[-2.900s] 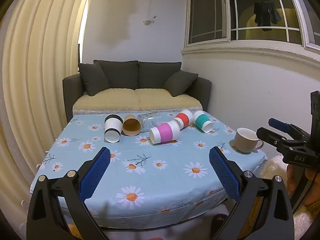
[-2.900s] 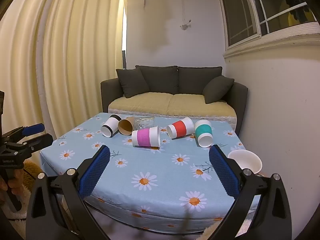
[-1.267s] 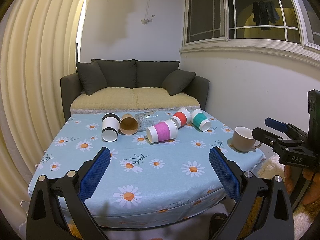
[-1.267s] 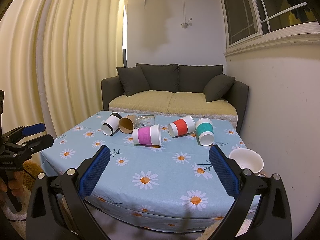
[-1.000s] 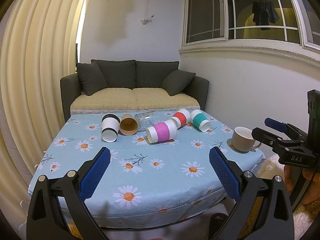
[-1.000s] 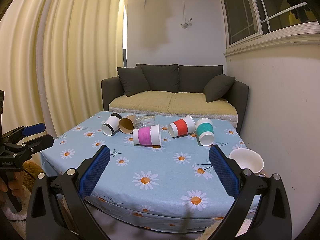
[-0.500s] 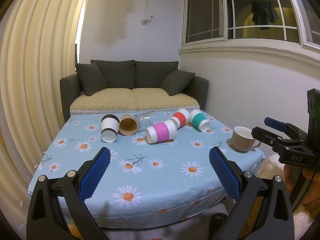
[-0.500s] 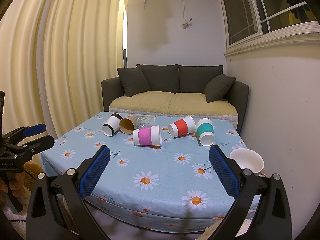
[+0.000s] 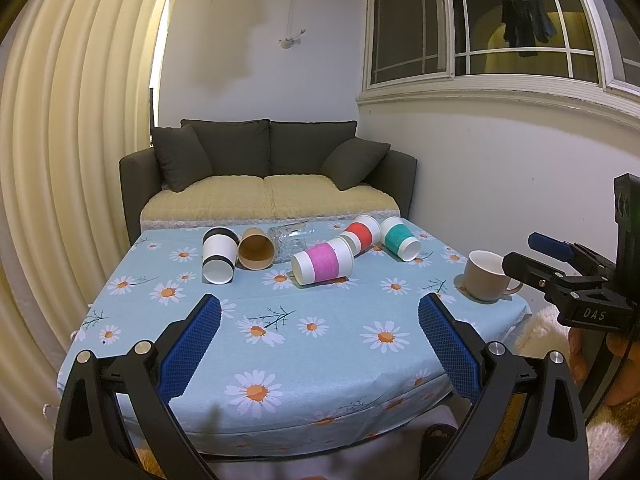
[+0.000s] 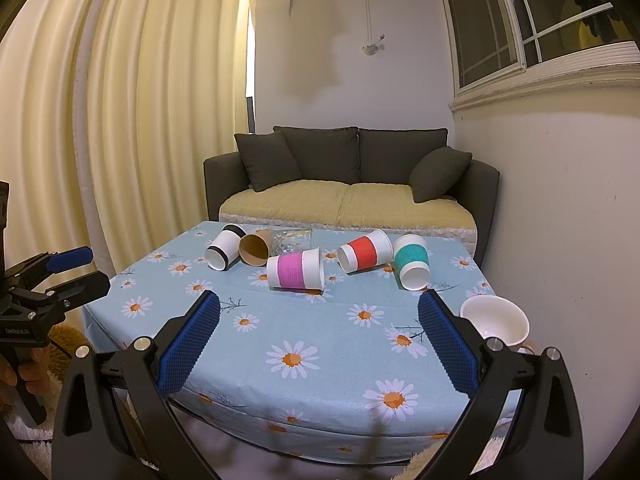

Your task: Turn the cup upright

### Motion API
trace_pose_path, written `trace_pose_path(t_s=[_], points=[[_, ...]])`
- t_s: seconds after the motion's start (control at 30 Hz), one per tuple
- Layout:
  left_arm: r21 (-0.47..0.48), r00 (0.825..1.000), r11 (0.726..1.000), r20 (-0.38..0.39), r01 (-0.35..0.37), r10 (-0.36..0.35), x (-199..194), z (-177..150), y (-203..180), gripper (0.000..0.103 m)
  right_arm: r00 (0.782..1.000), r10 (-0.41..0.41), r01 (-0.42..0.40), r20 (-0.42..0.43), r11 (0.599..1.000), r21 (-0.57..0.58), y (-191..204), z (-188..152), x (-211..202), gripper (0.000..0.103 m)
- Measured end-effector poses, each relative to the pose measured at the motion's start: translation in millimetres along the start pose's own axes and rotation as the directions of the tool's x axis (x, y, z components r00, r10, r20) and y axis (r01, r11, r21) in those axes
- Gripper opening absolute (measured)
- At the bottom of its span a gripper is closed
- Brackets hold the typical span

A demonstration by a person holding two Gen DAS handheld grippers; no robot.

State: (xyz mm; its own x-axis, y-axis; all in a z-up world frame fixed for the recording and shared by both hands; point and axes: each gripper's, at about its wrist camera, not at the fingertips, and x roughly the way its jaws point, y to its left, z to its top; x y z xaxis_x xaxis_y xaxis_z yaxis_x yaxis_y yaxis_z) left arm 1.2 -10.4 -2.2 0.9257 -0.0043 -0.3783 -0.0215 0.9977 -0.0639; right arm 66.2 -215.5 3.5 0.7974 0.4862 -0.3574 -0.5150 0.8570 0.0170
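Note:
Several cups lie on their sides at the far half of the daisy tablecloth [image 9: 280, 344]: a black-banded white cup [image 9: 218, 254], a brown cup [image 9: 256, 248], a clear glass [image 9: 290, 240], a pink-sleeved cup [image 9: 322, 266], a red-sleeved cup [image 9: 362, 234] and a teal-sleeved cup [image 9: 400, 238]. They also show in the right wrist view, pink cup [image 10: 296, 270] nearest. My left gripper [image 9: 318, 314] is open and empty over the table's near edge. My right gripper [image 10: 318, 314] is open and empty, also at the near edge.
A beige mug [image 9: 486, 276] stands upright on a coaster at the table's right edge; it shows in the right wrist view [image 10: 494, 320]. A dark sofa [image 9: 268, 172] stands behind the table, a curtain [image 9: 60, 160] to the left, a wall to the right.
Both grippers have drifted back a little from the table and stay open. The cups have not moved.

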Motion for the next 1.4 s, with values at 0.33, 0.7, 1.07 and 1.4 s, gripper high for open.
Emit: trace_pose_path(t_s=[0.33,0.7,1.07,1.4], points=[[-0.004,1.0,1.0,-0.001,-0.002,0.002,1,0,2,0.097,1.0,0.0,0.0,-0.001,1.0,0.002,-2,-1,1,0.098],[-0.04,0.998,0.999,-0.062,0.012,-0.014,14,5,11,0.097,0.994,0.027,-0.022,-0.102,0.999,0.042,-11,6,18,0.098],[-0.1,0.978,0.988,-0.166,0.115,-0.13,56,39,26,0.097,0.959,0.067,-0.051,-0.275,0.997,0.066,-57,58,67,0.098],[-0.112,0.952,0.974,-0.215,0.196,-0.216,125,90,25,0.097,0.868,0.077,-0.032,-0.49,0.994,0.1,-124,92,176,0.098]])
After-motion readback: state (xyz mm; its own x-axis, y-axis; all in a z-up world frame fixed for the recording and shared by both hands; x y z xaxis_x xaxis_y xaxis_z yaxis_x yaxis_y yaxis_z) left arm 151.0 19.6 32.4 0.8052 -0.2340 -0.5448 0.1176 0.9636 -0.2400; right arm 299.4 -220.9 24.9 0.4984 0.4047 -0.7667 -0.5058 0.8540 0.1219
